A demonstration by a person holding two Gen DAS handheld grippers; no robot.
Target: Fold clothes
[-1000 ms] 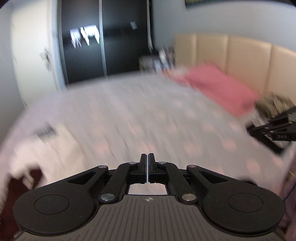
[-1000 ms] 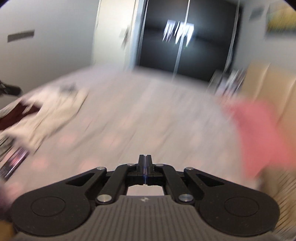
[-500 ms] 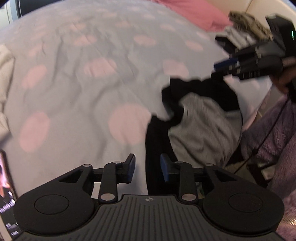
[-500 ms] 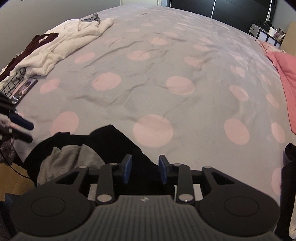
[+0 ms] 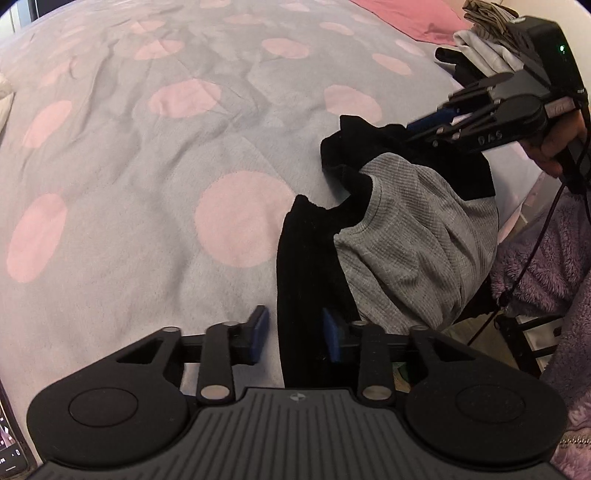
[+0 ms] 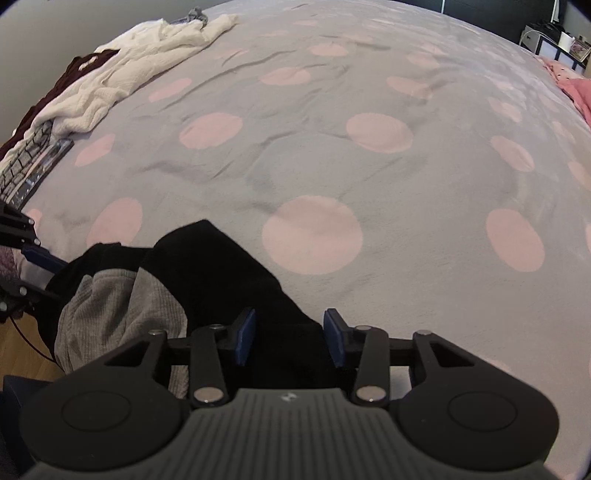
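A black and grey garment [image 5: 391,236] lies bunched at the near edge of the bed, partly hanging over it; it also shows in the right wrist view [image 6: 207,273]. My left gripper [image 5: 293,336] is open, with a black edge of the garment between its fingers. My right gripper [image 6: 290,338] is open, with black fabric between its blue pads. The right gripper also shows in the left wrist view [image 5: 439,118], above the garment's far side.
The bed has a grey cover with pink dots [image 6: 369,166]. White and dark clothes [image 6: 125,74] lie along its left side, beside a checked item and a book [image 6: 40,170]. Folded clothes [image 5: 484,33] and a pink pillow [image 5: 406,14] lie far right. Wooden floor [image 6: 22,343] lies below.
A second ago both grippers were shut and pointing across the room. They have tipped down to the garment at the bed edge and opened, with fabric now between the fingers.
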